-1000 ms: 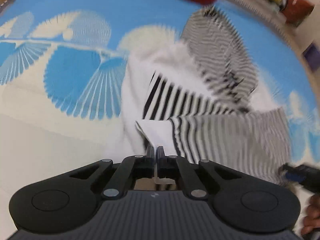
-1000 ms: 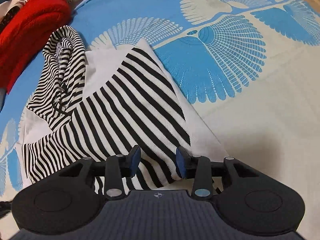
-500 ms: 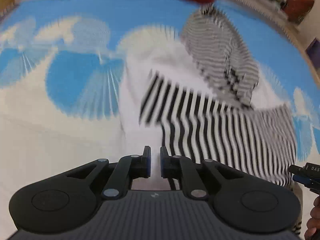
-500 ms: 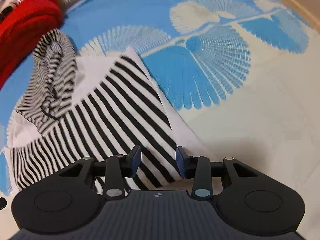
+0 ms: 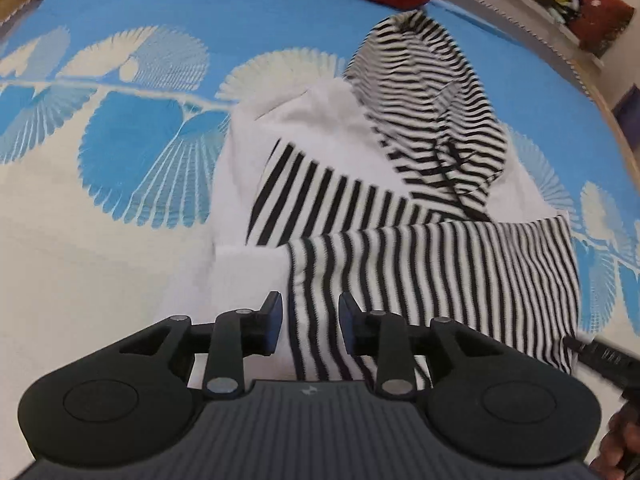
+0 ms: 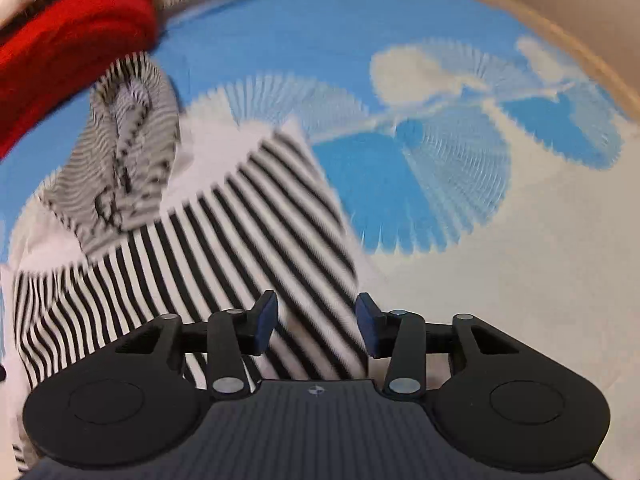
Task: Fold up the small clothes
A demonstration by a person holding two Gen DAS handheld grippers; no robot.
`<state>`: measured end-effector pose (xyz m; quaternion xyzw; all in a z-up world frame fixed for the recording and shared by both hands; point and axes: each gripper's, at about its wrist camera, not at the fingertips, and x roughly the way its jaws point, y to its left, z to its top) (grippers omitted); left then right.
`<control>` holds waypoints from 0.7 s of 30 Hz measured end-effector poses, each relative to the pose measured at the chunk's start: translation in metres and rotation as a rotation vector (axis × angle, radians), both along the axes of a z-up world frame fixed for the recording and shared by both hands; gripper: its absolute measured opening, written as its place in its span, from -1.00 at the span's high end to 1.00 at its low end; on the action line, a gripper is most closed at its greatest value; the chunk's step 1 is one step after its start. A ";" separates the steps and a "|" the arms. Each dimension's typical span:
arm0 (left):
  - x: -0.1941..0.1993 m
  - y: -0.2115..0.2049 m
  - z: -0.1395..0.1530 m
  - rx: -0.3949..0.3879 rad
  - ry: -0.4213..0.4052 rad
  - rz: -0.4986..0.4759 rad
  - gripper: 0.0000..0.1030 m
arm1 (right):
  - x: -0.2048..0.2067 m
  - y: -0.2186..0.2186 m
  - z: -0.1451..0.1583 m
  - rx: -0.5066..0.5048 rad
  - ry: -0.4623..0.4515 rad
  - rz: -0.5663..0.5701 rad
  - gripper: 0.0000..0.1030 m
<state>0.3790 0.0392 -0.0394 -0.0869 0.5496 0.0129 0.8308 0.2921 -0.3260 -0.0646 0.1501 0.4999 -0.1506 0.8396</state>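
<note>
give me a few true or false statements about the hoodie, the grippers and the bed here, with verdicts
1. The striped hoodie lies on a blue and cream bedspread. True.
2. The left gripper is clamped on the hoodie. False: its jaws are opening, the cloth lies between them unpinched.
3. A red garment lies beyond the hood. True.
4. The right gripper is shut tight. False: its jaws stand apart and are opening over the striped cloth.
5. The hoodie is plain black. False: it is white with black stripes.
</note>
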 end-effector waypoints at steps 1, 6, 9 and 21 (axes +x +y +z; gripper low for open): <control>0.000 0.003 -0.002 -0.005 0.014 0.011 0.34 | 0.001 -0.004 -0.010 0.016 0.048 -0.015 0.10; -0.001 0.009 0.001 -0.014 0.011 0.016 0.34 | 0.001 -0.008 -0.017 0.002 0.081 -0.059 -0.01; -0.002 0.008 0.000 -0.012 0.007 0.005 0.34 | 0.001 -0.001 -0.009 -0.016 0.042 -0.026 -0.01; -0.006 0.003 -0.022 -0.013 0.067 -0.020 0.34 | 0.001 0.008 0.003 -0.050 0.009 0.009 -0.09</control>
